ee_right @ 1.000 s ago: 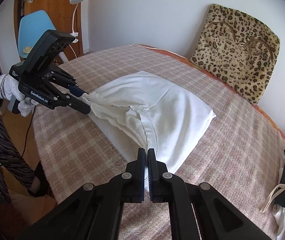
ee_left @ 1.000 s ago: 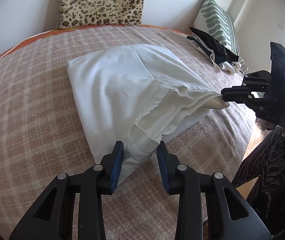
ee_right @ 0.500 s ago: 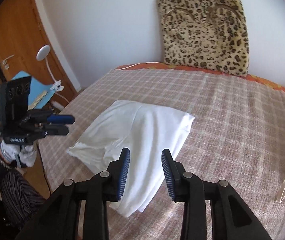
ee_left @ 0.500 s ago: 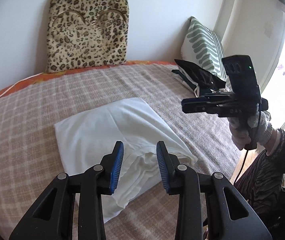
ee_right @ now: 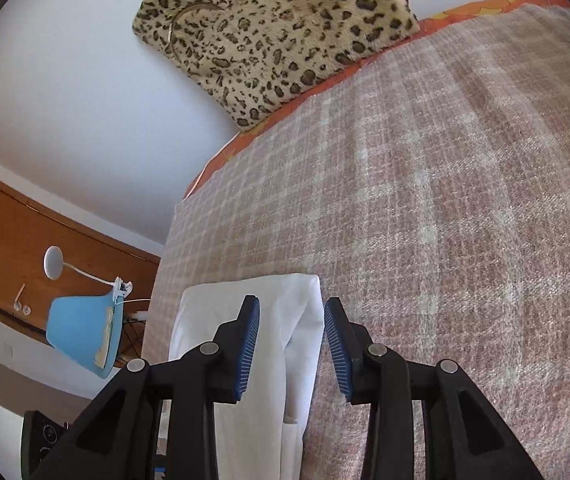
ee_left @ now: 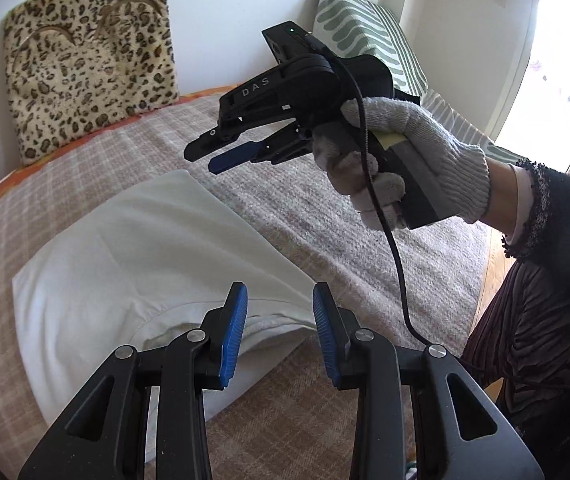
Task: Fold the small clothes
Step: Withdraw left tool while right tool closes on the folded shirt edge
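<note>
Lying beneath hand-held gripper (ee_left: 279, 330) — garment (ee_left: 133, 264), apparently.

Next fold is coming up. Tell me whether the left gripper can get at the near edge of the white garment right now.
Probably yes. The left gripper is open and empty, right over the white garment, whose rumpled near edge lies between its fingers. The right gripper hovers farther back, out of the way.

Matt white cloth garment (ee_left: 137, 256) on rough woven plaid blanket (ee_right: 465, 200).
</note>
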